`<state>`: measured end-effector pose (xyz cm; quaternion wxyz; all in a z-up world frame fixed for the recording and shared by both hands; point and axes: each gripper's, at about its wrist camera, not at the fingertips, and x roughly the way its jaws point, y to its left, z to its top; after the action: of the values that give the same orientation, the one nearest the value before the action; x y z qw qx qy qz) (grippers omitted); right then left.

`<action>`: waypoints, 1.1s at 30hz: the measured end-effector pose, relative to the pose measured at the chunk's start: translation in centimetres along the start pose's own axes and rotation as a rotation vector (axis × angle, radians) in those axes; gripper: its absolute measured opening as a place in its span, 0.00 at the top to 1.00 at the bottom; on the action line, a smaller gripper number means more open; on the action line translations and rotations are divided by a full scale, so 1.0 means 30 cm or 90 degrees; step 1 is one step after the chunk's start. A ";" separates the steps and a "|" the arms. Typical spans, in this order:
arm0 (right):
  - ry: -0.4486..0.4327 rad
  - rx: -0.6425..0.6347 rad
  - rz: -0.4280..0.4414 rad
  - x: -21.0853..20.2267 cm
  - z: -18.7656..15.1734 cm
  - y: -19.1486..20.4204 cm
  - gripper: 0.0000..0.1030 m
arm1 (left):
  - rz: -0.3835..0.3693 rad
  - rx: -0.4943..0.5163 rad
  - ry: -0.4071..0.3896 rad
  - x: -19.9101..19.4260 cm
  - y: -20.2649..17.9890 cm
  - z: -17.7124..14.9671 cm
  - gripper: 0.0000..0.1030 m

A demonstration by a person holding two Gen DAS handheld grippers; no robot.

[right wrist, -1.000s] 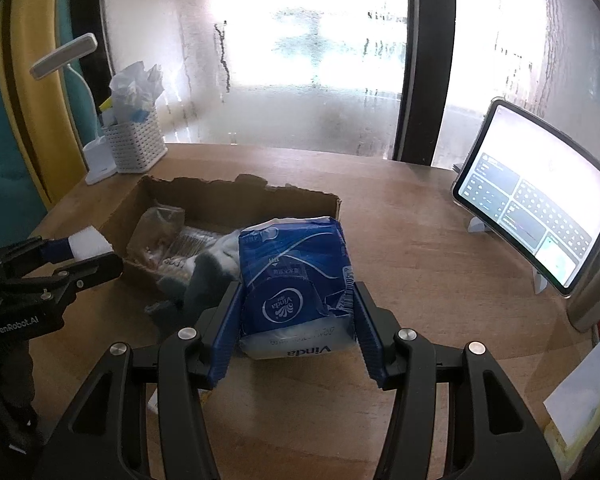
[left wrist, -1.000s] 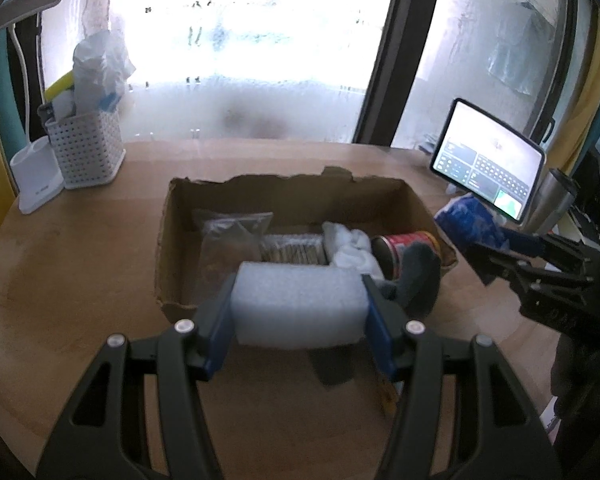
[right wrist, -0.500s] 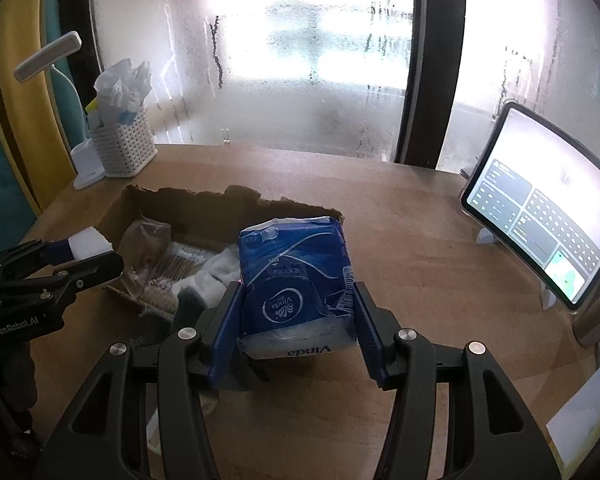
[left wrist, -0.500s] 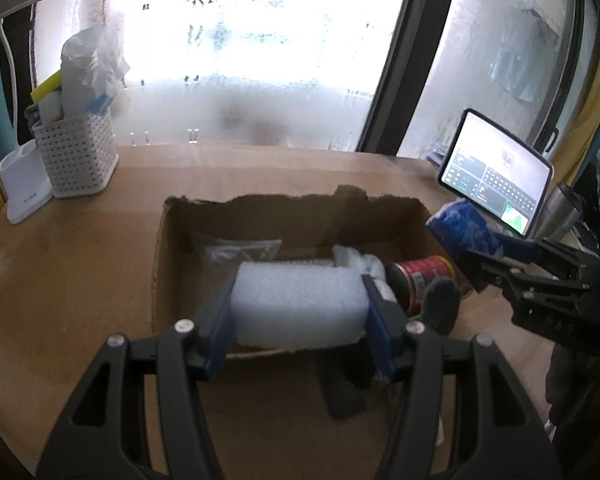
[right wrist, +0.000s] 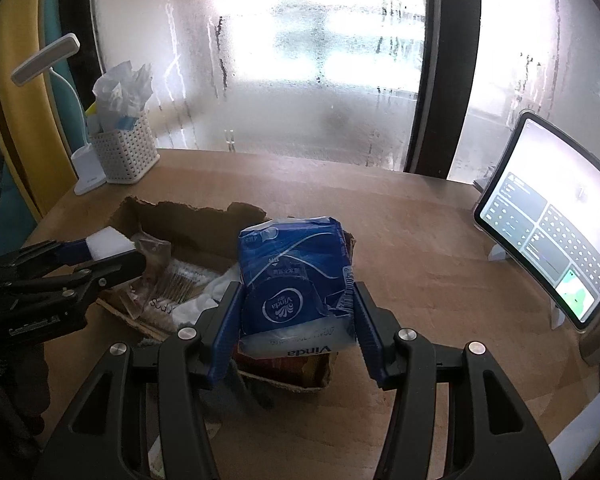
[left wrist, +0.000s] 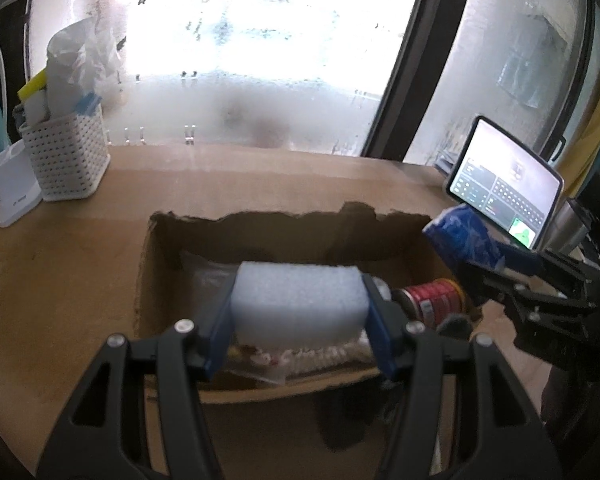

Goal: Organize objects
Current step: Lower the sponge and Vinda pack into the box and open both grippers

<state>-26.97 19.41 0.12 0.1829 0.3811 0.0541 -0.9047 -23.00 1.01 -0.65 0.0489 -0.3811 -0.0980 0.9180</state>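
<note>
Clamping a white foam block between its blue pads, the left gripper is held above the open cardboard box, with the block raised over the box's contents. Inside the box a red can is seen lying on its side toward the right end, and clear plastic packets are seen beneath and behind the block. A white cloth and a pack of cotton swabs are also made out in the box from the right wrist view.

A blue pack of tissues is gripped by the right gripper, its pads pressed against both sides of the pack, which is held over the right end of the box. A grey cloth is draped over the box's near edge below it.

The box is set on a wooden table. A white perforated basket stuffed with items is placed at the far left, beside a white lamp base. A tablet with a lit screen is propped at the far right.
</note>
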 end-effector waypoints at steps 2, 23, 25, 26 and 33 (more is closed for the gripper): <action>-0.003 0.000 -0.005 0.004 0.001 -0.001 0.46 | 0.000 0.005 -0.001 0.007 -0.009 0.008 0.43; 0.005 0.000 0.004 0.078 0.024 0.000 0.46 | -0.006 -0.004 0.013 0.117 -0.018 0.057 0.43; 0.006 0.000 0.006 0.083 0.024 0.004 0.46 | -0.008 -0.005 0.017 0.127 -0.018 0.055 0.43; 0.007 0.002 0.008 0.086 0.025 0.004 0.45 | -0.009 -0.004 0.020 0.133 -0.020 0.056 0.43; 0.007 0.012 0.016 0.089 0.029 0.002 0.45 | -0.012 0.010 0.027 0.146 -0.037 0.058 0.40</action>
<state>-29.26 18.36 -1.16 0.1900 0.3884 0.0416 -0.9007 -27.29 2.57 -2.23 0.0625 -0.3991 -0.0931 0.9100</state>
